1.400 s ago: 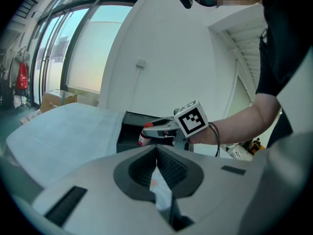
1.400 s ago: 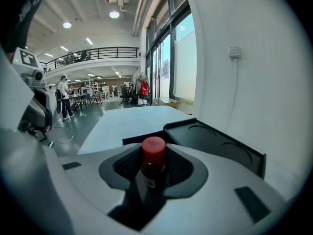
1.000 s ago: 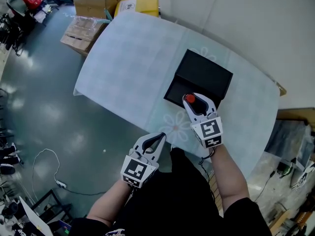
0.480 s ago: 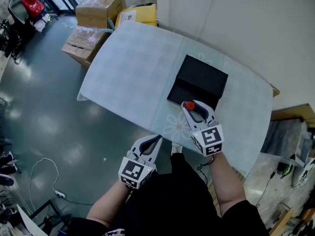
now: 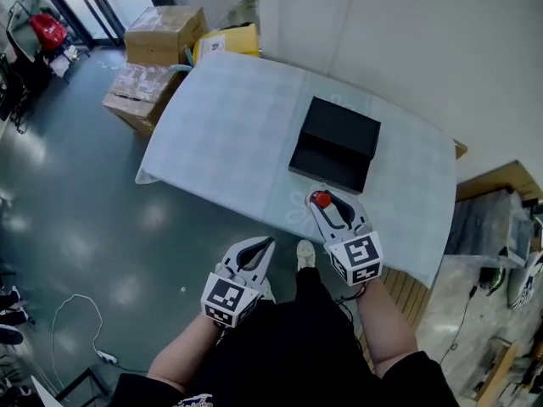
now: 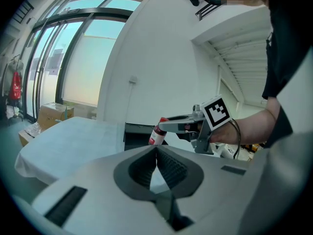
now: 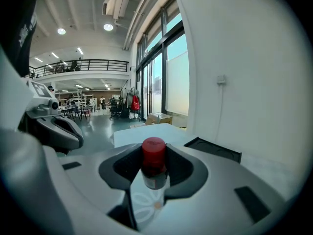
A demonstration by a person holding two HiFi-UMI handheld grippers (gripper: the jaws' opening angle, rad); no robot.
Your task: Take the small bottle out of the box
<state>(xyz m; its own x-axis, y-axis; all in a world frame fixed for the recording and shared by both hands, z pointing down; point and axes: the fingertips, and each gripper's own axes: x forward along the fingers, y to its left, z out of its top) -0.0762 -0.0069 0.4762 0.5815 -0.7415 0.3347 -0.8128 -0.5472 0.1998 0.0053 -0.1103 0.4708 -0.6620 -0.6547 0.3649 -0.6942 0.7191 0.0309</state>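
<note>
A small bottle with a red cap point(image 5: 320, 199) is clamped between the fingers of my right gripper point(image 5: 324, 202), held in the air over the table's near edge, just in front of the open black box point(image 5: 336, 142). In the right gripper view the bottle point(image 7: 153, 166) stands upright between the jaws of my right gripper point(image 7: 154, 156), with the box point(image 7: 213, 149) behind it to the right. My left gripper point(image 5: 268, 243) hangs off the table's near side, jaws together and empty. From the left gripper view point(image 6: 156, 150) I see the bottle point(image 6: 157, 135) in the right gripper point(image 6: 168, 125).
The table point(image 5: 229, 117) carries a pale blue cloth and stands against a white wall. Cardboard boxes point(image 5: 163, 25) and a yellow package point(image 5: 224, 40) lie on the floor beyond its far left corner. Wooden slats and clutter lie to the right point(image 5: 501, 227).
Both grippers have drawn back toward the person and risen. The right one carried the bottle from the box's front edge out past the table's near edge.
</note>
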